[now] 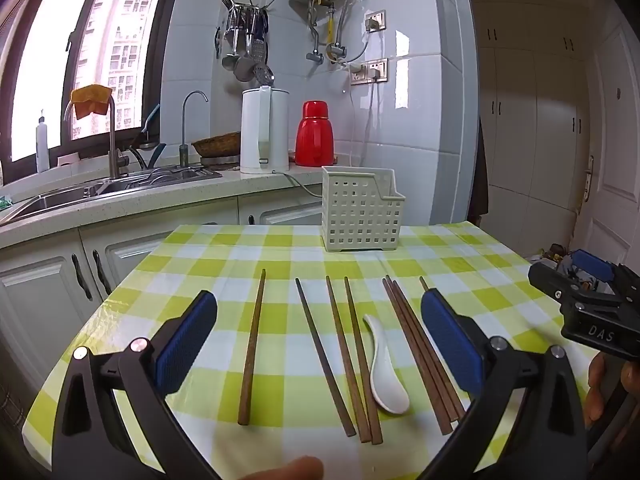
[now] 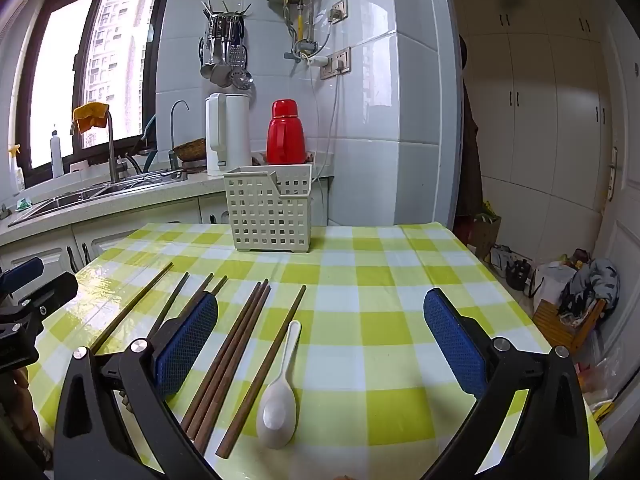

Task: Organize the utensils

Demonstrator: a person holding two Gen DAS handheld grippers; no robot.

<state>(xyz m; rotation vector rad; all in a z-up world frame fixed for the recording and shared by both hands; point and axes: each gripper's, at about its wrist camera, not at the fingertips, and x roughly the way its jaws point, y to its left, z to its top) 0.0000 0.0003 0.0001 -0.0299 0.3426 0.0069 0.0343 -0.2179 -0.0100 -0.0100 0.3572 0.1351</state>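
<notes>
Nothing picked up yet: both grippers, left & right, spread wide, empty. Chopsticks + white spoon lie mid-frame; slotted caddy upper centre. Next, prob.: pinch one chopstick.

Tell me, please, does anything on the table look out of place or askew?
Nothing is spilled or damaged. The chopsticks lie loose and fanned at differing angles on the checked tablecloth, the white spoon lies among them, and none is in the perforated holder standing upright behind them.
</notes>
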